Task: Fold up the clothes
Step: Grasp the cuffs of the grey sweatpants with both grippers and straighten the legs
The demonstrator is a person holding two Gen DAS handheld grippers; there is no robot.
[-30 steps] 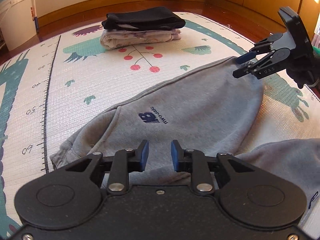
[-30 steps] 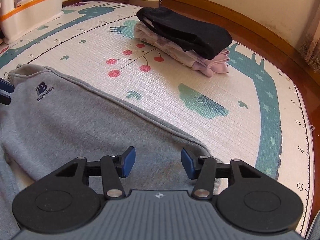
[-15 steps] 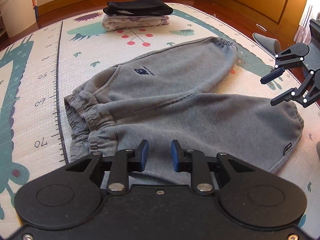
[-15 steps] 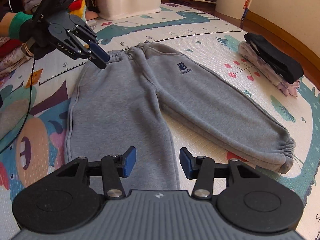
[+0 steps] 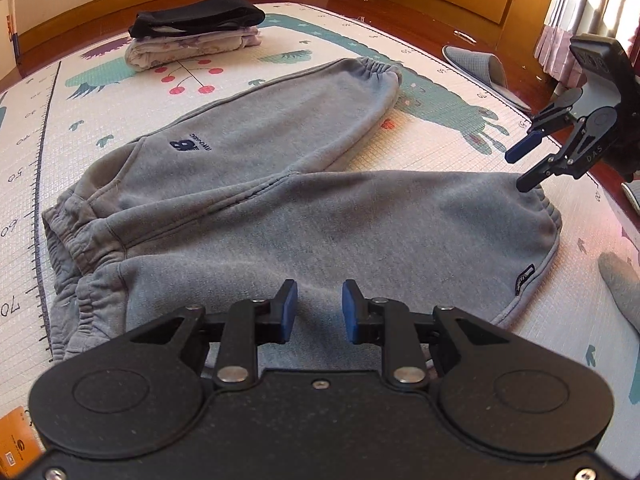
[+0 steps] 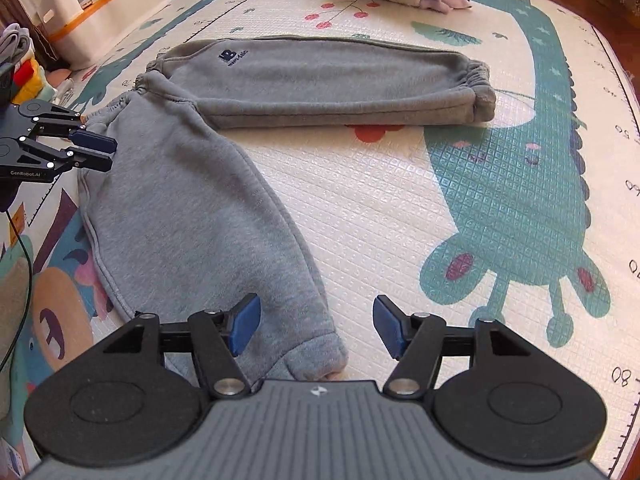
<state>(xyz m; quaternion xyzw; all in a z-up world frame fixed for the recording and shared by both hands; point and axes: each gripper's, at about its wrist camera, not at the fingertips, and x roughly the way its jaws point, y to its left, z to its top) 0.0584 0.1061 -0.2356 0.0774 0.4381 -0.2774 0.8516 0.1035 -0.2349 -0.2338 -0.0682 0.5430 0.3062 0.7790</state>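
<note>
Left gripper [image 5: 316, 306]: jaws narrowly parted, empty, above waistband side.
Right gripper [image 6: 316, 326]: spread wide over cuff.
Sweatpants [image 6: 192, 208]: grey fleece, legs splayed.
Play mat [image 6: 400, 184]: embossed grid, bare between legs.

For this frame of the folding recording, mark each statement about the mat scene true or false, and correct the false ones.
1. The grey sweatpants lie spread on the play mat. True.
2. The right tongs are shut on a cuff. False: they are open and grip nothing.
3. A folded stack already sits on the mat. True.
4. The left tongs hold the waistband. False: they are open, holding nothing.
5. The trouser legs lie stacked together. False: they are splayed apart.
</note>
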